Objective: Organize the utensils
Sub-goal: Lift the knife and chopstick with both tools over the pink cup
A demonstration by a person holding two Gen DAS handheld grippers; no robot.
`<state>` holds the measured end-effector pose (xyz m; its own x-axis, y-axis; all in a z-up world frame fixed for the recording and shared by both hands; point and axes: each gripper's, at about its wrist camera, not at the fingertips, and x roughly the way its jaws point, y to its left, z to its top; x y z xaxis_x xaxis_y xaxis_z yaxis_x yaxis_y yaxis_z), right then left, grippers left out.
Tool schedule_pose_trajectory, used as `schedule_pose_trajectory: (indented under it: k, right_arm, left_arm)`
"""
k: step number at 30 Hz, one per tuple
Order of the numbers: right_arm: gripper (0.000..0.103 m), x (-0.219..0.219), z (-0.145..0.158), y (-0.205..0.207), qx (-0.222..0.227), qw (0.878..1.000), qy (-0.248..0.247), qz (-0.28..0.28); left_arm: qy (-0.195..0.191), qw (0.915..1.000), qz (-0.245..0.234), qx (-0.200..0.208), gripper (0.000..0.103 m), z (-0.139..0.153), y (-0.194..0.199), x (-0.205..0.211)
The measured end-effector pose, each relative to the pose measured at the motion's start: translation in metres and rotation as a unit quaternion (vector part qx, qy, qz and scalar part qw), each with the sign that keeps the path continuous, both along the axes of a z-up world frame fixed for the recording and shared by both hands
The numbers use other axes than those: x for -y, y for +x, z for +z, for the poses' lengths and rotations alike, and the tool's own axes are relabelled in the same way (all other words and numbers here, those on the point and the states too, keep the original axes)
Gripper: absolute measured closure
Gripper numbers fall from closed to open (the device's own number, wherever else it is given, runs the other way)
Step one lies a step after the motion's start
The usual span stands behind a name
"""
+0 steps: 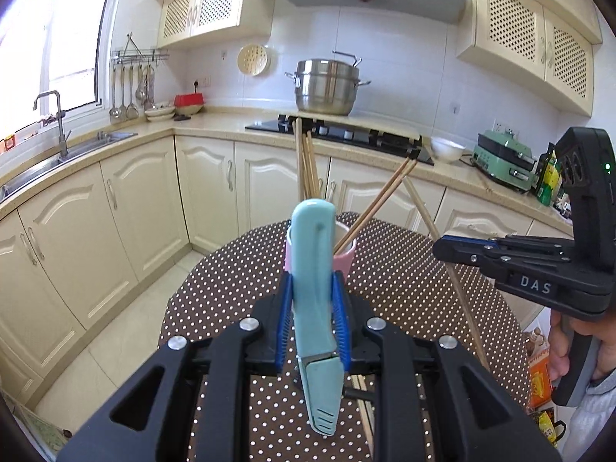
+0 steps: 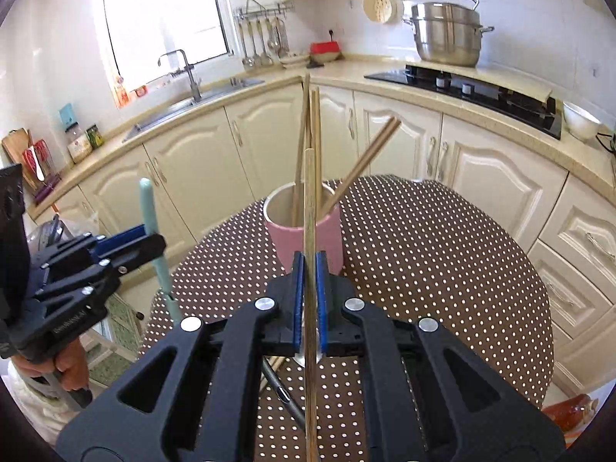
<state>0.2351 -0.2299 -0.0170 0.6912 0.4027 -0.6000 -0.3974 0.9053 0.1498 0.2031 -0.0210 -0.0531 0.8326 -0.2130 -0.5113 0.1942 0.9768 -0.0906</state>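
Note:
My left gripper (image 1: 312, 281) is shut on a pale teal-handled utensil (image 1: 312, 238), held upright above the brown dotted table (image 1: 404, 281). Just behind it stands a pink cup (image 1: 344, 260) with several wooden chopsticks (image 1: 308, 165) leaning in it. My right gripper (image 2: 310, 265) is shut on a single wooden chopstick (image 2: 309, 200), held upright in front of the same pink cup (image 2: 285, 238). In the left wrist view the right gripper (image 1: 442, 248) is at the right with its chopstick (image 1: 467, 315). In the right wrist view the left gripper (image 2: 154, 246) and teal utensil (image 2: 148, 208) are at the left.
More chopsticks (image 1: 364, 404) and a dark-handled utensil (image 2: 281, 389) lie on the table under the grippers. Cream cabinets (image 1: 134, 208) ring the table. On the counter are a sink (image 1: 77, 146), a black hob (image 1: 346, 133) with a steel pot (image 1: 327, 86), and a white bowl (image 1: 446, 150).

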Motion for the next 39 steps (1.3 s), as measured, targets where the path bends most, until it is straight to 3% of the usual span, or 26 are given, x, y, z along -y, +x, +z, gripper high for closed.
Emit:
schedule_pose_trajectory:
  k: [39]
  right_arm:
    - [0.096,-0.003,0.035,-0.002,0.092,0.992,0.083,0.012]
  left_arm:
    - [-0.035,0.9954,0.006,0.089,0.083,0.042,0.015,0.006]
